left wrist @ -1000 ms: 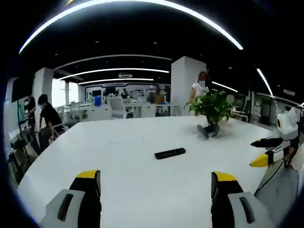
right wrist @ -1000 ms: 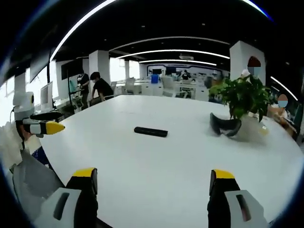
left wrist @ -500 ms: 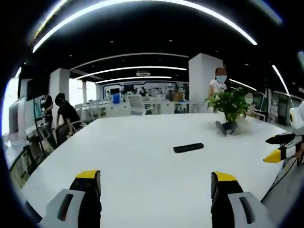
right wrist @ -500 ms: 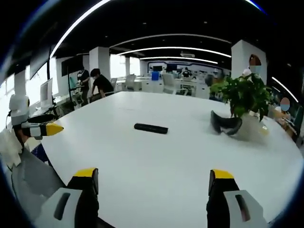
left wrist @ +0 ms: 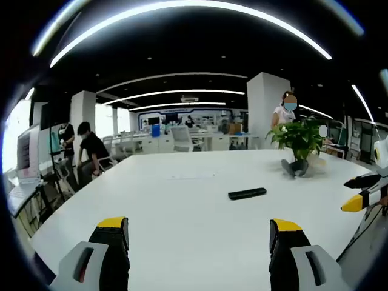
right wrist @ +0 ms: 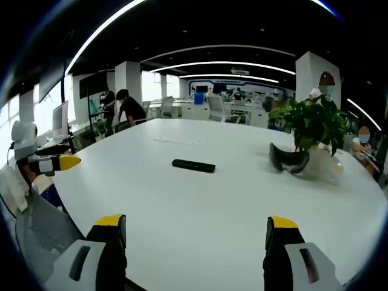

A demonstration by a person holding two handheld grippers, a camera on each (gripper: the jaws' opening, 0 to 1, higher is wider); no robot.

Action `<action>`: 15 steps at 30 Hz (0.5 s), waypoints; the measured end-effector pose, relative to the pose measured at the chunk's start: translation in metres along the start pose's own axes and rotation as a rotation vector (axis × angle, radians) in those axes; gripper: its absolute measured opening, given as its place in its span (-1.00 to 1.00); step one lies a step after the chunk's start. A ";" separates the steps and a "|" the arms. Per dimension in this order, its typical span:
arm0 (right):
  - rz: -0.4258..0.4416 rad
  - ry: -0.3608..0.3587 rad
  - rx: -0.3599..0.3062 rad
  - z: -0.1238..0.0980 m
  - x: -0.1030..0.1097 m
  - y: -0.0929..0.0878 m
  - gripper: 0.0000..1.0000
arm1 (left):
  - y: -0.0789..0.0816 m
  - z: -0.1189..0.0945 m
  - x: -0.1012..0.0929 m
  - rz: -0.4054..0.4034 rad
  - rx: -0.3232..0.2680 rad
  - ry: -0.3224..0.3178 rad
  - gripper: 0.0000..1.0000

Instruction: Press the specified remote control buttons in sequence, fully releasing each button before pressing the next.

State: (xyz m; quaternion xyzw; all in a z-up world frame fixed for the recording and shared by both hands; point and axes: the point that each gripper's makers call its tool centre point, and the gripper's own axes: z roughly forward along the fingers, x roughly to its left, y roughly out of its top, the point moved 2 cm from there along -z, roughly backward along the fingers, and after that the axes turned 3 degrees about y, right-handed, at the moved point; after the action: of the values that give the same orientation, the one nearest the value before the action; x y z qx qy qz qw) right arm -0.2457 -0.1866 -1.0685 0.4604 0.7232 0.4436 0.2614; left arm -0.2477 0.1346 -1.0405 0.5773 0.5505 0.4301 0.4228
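A wide white bench (left wrist: pixel 182 206) stretches into a large open office. Overhead, long curved light strips (left wrist: pixel 188 7) cross a dark ceiling. White square pillars (left wrist: pixel 265 100) stand beyond the bench, with desks and chairs (left wrist: pixel 182 136) at the far end. Bright windows (right wrist: pixel 36 103) line the left side.

A black remote control (left wrist: pixel 247 193) lies flat on a broad white bench (left wrist: pixel 182 218) in an open-plan office, well ahead of the left gripper (left wrist: pixel 199 233), whose yellow-tipped jaws stand wide apart with nothing between them. A potted green plant (left wrist: pixel 299 138) sits farther back on the bench, a dark curved object (left wrist: pixel 294 168) at its base. The right gripper (left wrist: pixel 362 194) enters from the right edge. People stand beyond the bench, under long curved ceiling lights (left wrist: pixel 182 8).
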 end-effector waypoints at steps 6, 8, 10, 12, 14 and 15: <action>0.000 -0.002 0.001 0.000 -0.001 0.000 0.89 | -0.003 0.001 -0.002 -0.004 0.015 -0.015 1.00; -0.002 0.000 0.007 0.000 0.000 -0.001 0.88 | -0.003 0.000 -0.006 0.011 0.021 -0.026 1.00; -0.008 0.001 0.009 0.000 0.001 -0.001 0.88 | -0.004 0.000 -0.009 0.028 0.023 -0.036 1.00; -0.015 0.001 0.012 0.001 0.002 -0.001 0.88 | -0.003 0.000 -0.011 0.033 0.021 -0.047 1.00; -0.019 -0.001 0.015 0.001 0.002 -0.002 0.88 | -0.004 0.000 -0.012 0.040 0.023 -0.055 1.00; -0.021 -0.003 0.014 0.001 0.001 -0.002 0.88 | -0.005 0.000 -0.013 0.042 0.029 -0.058 1.00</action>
State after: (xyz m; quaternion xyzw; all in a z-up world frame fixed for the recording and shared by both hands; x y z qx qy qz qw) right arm -0.2463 -0.1852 -1.0702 0.4551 0.7309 0.4350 0.2636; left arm -0.2490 0.1219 -1.0454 0.6069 0.5321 0.4139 0.4209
